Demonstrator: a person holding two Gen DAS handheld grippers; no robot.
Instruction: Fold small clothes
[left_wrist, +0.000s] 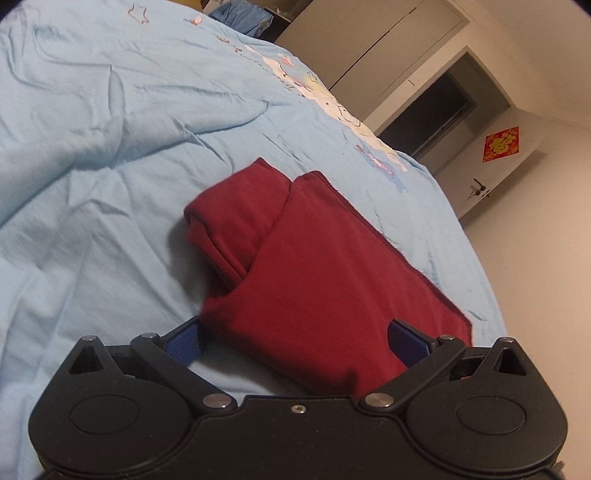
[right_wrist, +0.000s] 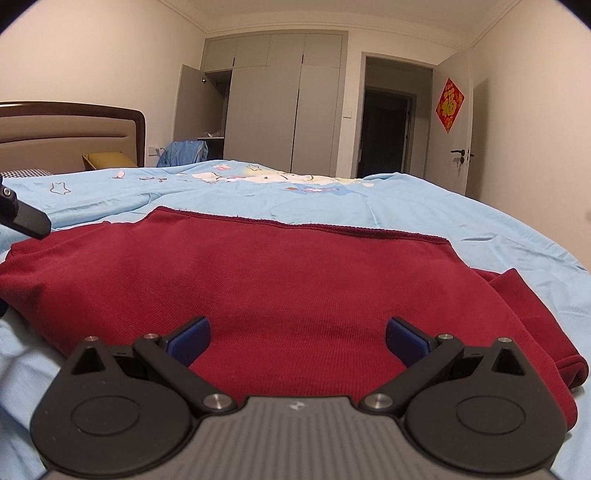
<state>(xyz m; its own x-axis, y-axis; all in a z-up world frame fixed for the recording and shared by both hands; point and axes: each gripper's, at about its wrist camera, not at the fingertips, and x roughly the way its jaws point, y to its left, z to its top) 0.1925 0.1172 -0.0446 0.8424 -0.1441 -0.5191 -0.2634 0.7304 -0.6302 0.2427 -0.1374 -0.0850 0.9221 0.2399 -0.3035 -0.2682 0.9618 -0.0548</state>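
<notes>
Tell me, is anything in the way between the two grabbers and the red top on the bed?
No, nothing visible is. The left gripper and right gripper are both open, right at the red top, which lies on the blue bedsheet. Only red cloth shows between the blue pads.

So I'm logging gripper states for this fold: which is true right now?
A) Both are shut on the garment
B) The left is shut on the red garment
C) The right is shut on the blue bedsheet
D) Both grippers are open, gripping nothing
D: the left gripper and right gripper both have their blue pads spread wide, with the red garment lying flat on the bedsheet, not pinched.
</notes>
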